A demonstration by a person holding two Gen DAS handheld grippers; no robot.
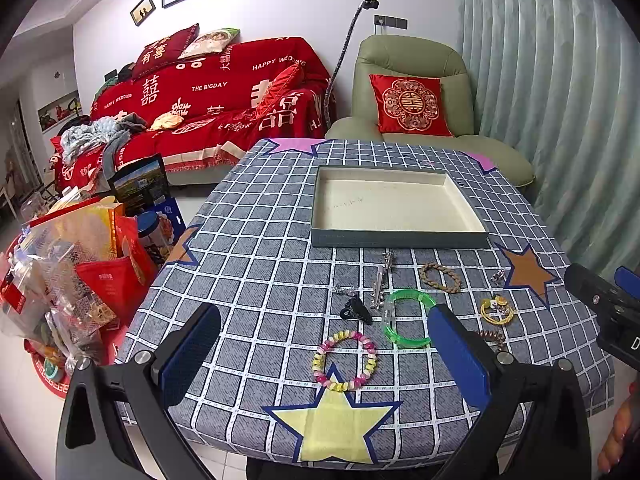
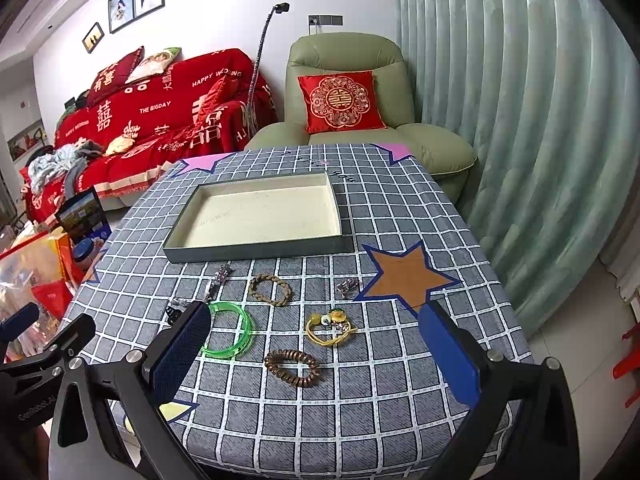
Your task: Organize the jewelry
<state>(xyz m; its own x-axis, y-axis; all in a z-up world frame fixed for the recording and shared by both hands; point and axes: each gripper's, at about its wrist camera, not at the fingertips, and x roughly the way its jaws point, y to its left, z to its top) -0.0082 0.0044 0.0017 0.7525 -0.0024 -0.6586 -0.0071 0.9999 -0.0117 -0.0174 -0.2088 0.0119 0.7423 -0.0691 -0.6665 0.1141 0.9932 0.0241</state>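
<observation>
Cream-lined tray (image 1: 400,236), empty; jewelry all lies before it: pastel bracelet (image 1: 345,361), green bangle (image 1: 408,317), brown beads (image 2: 293,367). Left gripper (image 1: 325,360), right gripper (image 2: 316,354): both wide, holding nothing. Step: first pick; next, close on one piece

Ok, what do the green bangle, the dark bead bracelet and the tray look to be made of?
Green bangle: translucent glossy plastic, probably; light passes through. Bead bracelet: brown discs, dull sheen, likely wood. Tray: grey outer wall, matte cream lining, seemingly card.
</observation>
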